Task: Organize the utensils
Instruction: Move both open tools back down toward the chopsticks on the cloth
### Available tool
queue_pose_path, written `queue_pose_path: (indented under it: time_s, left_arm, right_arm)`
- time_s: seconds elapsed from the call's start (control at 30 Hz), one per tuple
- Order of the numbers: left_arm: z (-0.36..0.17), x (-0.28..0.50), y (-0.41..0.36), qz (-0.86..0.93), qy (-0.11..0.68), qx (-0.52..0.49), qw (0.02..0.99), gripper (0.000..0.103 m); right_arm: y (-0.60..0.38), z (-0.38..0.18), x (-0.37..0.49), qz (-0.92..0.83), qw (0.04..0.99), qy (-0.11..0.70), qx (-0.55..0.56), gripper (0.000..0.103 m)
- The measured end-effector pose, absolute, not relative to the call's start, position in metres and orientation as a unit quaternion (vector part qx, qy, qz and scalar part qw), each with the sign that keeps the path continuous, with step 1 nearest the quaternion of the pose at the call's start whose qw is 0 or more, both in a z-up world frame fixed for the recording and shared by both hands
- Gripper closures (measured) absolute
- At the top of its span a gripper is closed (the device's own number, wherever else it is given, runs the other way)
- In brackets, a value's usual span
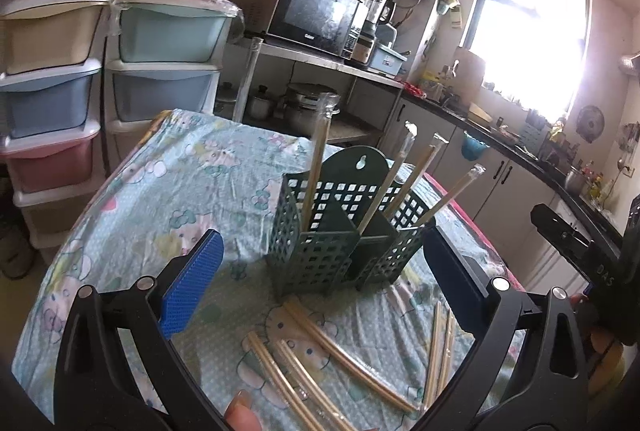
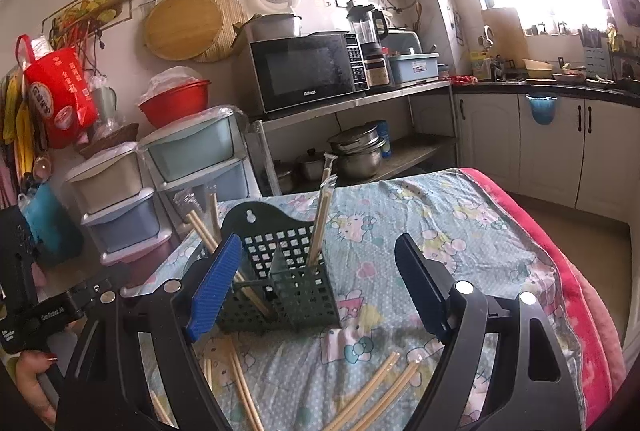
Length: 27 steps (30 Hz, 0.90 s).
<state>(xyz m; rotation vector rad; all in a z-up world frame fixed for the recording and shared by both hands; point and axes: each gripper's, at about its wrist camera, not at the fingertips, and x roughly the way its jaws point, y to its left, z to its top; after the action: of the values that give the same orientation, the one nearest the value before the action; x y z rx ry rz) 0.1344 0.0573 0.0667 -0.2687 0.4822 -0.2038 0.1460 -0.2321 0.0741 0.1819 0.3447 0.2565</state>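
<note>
Chopsticks in clear sleeves (image 1: 352, 343) lie loose on the patterned tablecloth (image 1: 160, 191), just in front of the green perforated holder (image 1: 344, 231); several more wrapped pairs (image 1: 416, 171) already stand tilted in its compartments. Seen from the left wrist, the loose pairs sit low between the two fingers of the left gripper (image 1: 320, 279), nearer the camera than the fingertips and touching neither pad; the holder stands between the fingertips, apart from both. Seen from the right wrist, the right gripper (image 2: 316, 287) likewise frames the holder (image 2: 280, 283), with loose pairs (image 2: 376, 391) on the cloth below the fingers. Both grippers stand wide apart and hold nothing. Risks, as judged from this layout: the sleeves look slick and thin, so a pinch on one pair could slip or drag a crossed neighbour along; the soft cloth may bunch under a low finger; the light holder, close to both sets of fingers, could be nudged or tipped, spilling the leaning pairs; the two grippers, working close together, could collide.
</note>
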Motion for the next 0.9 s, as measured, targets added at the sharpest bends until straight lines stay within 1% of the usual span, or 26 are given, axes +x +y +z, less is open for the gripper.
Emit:
queue_pose_path:
  time_s: [0.57,0.9]
  left_arm:
    - [0.040,0.113,0.073,-0.078,0.279,-0.134,0.948,0.011]
    - [0.023,0.103,0.084,-0.077,0.297,-0.154,0.939,0.011]
  right_arm:
    - [-0.209,0.061,0.141,0.172,0.961,0.203,0.070,0.026]
    - [-0.197,0.050,0.148,0.189,0.950,0.241,0.062,0.027]
